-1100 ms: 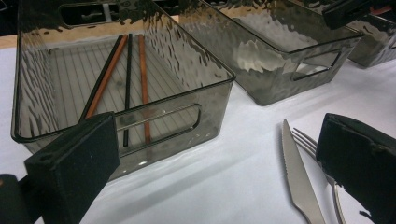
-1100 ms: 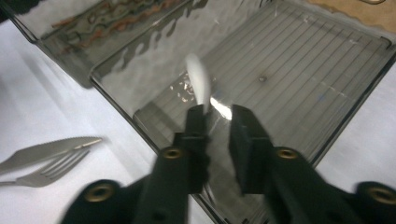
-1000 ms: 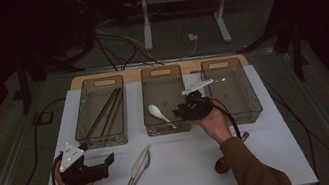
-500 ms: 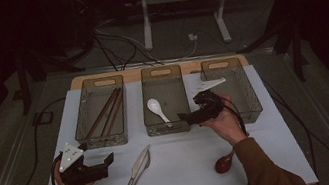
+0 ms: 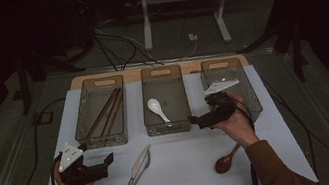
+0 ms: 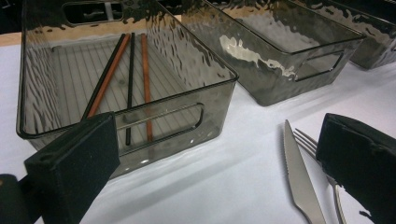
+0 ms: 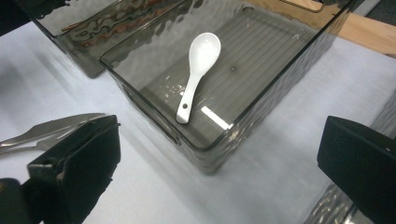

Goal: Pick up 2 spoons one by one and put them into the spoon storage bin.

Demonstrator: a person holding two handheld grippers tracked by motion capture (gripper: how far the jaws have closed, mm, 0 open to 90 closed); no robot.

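- My right gripper (image 5: 196, 120), right of frame centre, has just been opening its jaws; nothing sits between them.
- My left gripper (image 5: 107, 162), lower left, rests released and empty.
- The white spoon (image 5: 157, 109) lies in the middle bin (image 5: 169, 127), long axis near-vertical in frame, bowl pointing up-left.

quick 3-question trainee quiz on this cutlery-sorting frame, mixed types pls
1. True or false: the white spoon lies in the middle bin.
2. What lies in the left bin? A) forks B) chopsticks C) nothing
3. Which utensil lies on the table nearest the right gripper?

Key: 1 true. 2 B. 3 the brown spoon; the right gripper's jaws, just opened, hold nothing.
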